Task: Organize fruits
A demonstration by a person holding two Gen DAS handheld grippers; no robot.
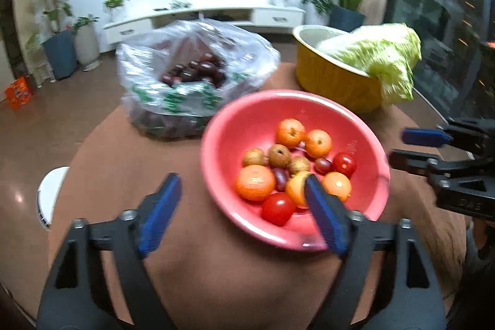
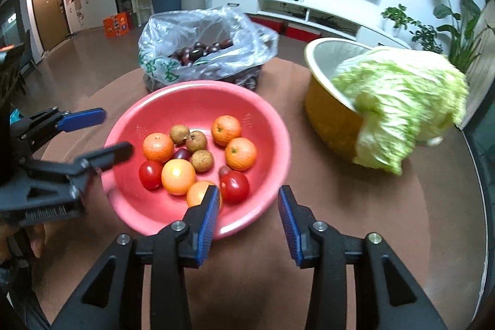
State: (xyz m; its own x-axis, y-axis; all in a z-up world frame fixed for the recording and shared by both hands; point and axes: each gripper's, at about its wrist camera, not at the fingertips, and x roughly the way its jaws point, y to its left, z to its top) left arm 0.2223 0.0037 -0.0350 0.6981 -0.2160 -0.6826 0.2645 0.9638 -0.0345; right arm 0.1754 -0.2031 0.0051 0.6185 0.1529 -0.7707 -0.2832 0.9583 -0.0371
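A pink bowl (image 1: 235,129) (image 2: 263,119) on the brown round table holds several oranges (image 1: 255,182) (image 2: 240,153), red tomatoes (image 1: 278,208) (image 2: 234,187), small brown fruits (image 1: 279,156) (image 2: 195,141) and dark grapes (image 1: 280,177). My left gripper (image 1: 241,184) is open and empty, at the bowl's near-left rim; it also shows at the left of the right wrist view (image 2: 116,132). My right gripper (image 2: 249,197) is open and empty, over the bowl's near rim; it shows at the right of the left wrist view (image 1: 399,146).
A clear plastic bag (image 1: 198,64) (image 2: 210,42) of dark round fruits stands behind the bowl. A yellow basin (image 1: 328,76) (image 2: 328,116) holding a napa cabbage (image 1: 383,54) (image 2: 402,101) stands at the right. A white stool (image 1: 49,190) is left of the table.
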